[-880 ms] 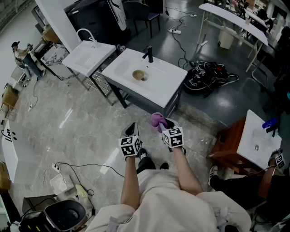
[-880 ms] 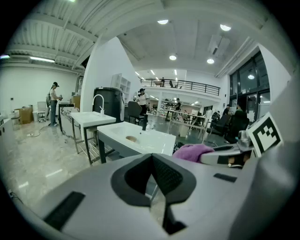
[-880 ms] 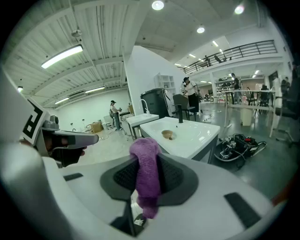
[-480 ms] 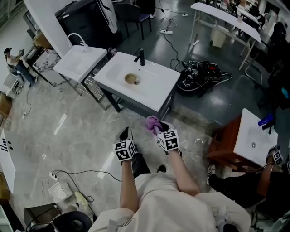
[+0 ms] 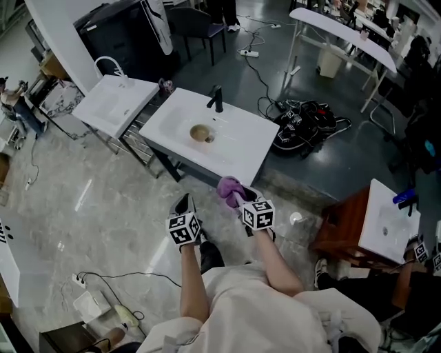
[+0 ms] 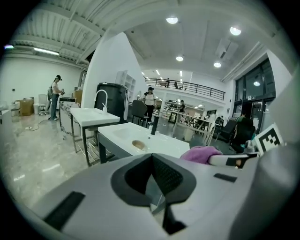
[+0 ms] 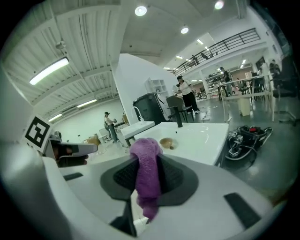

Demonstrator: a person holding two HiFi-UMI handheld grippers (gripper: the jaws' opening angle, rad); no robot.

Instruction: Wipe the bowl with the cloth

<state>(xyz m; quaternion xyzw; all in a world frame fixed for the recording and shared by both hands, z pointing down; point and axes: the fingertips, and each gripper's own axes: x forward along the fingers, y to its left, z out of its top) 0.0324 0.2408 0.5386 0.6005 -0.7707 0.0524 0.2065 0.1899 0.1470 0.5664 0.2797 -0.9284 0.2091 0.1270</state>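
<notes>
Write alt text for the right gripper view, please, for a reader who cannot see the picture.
The right claw is shut on a purple cloth, which hangs down between its jaws. Beyond it stands a white washbasin with a small brown bowl lying in it and a black faucet at its far edge.

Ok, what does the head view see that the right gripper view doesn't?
Only the head view: the person's pale trousers and bare forearms. Only the right gripper view: round ceiling lights and a railed balcony. Both: the right gripper shut on the fluffy purple cloth, the white sink table and the small brown bowl in it.
</notes>
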